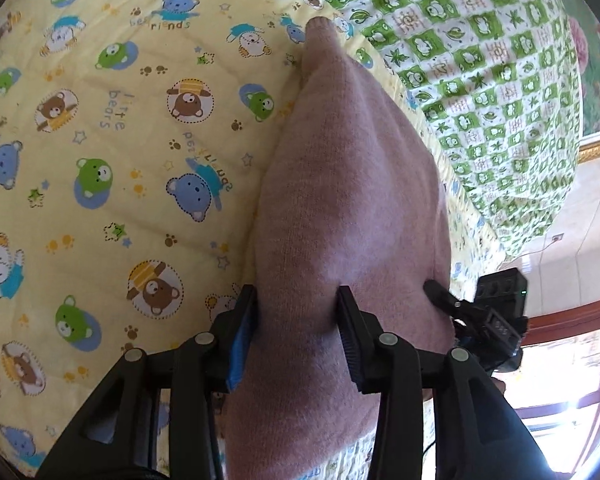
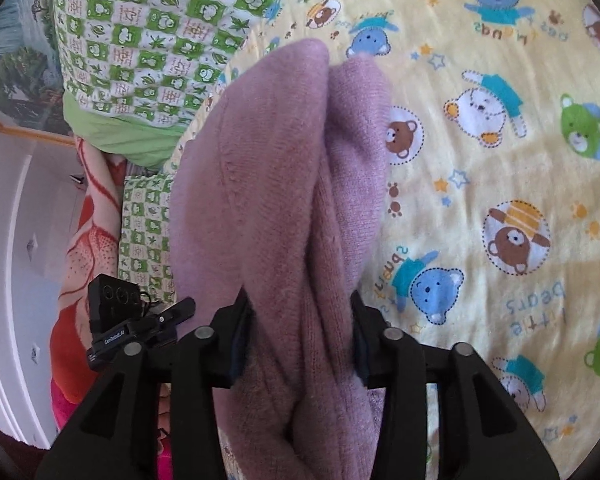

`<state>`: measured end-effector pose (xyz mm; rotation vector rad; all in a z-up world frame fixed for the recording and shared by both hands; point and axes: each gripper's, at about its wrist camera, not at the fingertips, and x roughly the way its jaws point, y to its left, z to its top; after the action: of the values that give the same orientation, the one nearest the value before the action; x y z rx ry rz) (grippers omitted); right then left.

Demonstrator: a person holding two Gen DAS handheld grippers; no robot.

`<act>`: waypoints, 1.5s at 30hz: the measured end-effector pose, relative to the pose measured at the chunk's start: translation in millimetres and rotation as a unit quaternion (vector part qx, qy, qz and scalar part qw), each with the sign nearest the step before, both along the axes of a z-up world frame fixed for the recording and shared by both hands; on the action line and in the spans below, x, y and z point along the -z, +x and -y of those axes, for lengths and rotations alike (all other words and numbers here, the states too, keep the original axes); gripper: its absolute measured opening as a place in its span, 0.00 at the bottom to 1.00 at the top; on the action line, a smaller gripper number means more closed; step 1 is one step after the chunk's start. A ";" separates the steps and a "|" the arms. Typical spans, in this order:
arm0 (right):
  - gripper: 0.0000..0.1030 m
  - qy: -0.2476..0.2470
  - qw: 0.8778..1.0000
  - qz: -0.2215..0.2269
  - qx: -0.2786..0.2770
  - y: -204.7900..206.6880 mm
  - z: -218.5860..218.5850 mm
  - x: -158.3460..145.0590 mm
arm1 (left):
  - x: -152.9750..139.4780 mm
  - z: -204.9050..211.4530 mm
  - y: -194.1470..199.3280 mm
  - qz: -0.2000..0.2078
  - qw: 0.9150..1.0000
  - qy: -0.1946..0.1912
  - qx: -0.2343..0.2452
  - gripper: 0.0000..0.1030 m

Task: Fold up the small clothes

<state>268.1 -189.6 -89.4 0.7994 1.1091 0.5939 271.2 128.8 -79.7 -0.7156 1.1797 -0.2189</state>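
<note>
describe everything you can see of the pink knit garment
The pink knit garment is soft, fuzzy, mauve-pink, with fine ribbing. It hangs bunched in long folds above the yellow bear-print quilt, clamped between the fingers of both the left gripper and right gripper. A narrow sleeve-like end points away.

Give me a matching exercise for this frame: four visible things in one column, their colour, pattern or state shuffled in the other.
1. pink knitted garment
2. yellow quilted sheet
3. checked pillow
4. left gripper

A. green and white frog squares
B. cartoon bear print
C. shut on fabric
D. bunched, held by both grippers

Pairs: 1-D, 2-B, 3-A, 4-C. The right gripper grips the garment too.
</note>
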 end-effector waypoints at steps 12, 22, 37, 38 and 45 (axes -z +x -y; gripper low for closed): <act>0.74 -0.013 1.000 -0.004 0.010 -71.0 8.0 -4.3 | 11.0 0.0 -60.2 -0.037 0.999 -0.018 0.030 0.55; 0.17 0.059 0.998 -0.019 -0.010 -88.6 -4.7 -5.2 | 3.0 16.3 -73.8 -0.041 0.997 -0.010 0.063 0.20; 0.39 -0.040 0.998 -0.039 0.025 -102.8 7.0 9.2 | -12.9 12.7 -97.9 -0.029 0.994 0.062 0.090 0.25; 0.39 -0.065 0.997 -0.025 0.036 -107.3 10.4 -2.6 | -22.3 12.6 -99.9 -0.016 0.993 0.072 0.093 0.25; 0.39 -0.140 0.979 0.139 0.050 -107.9 -16.6 -79.8 | -64.2 39.4 -75.8 0.055 0.989 0.083 0.105 0.28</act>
<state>160.2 -173.1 -9.7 0.5056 0.8663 0.4372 195.5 89.4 -15.5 -0.4278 1.1533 -0.3285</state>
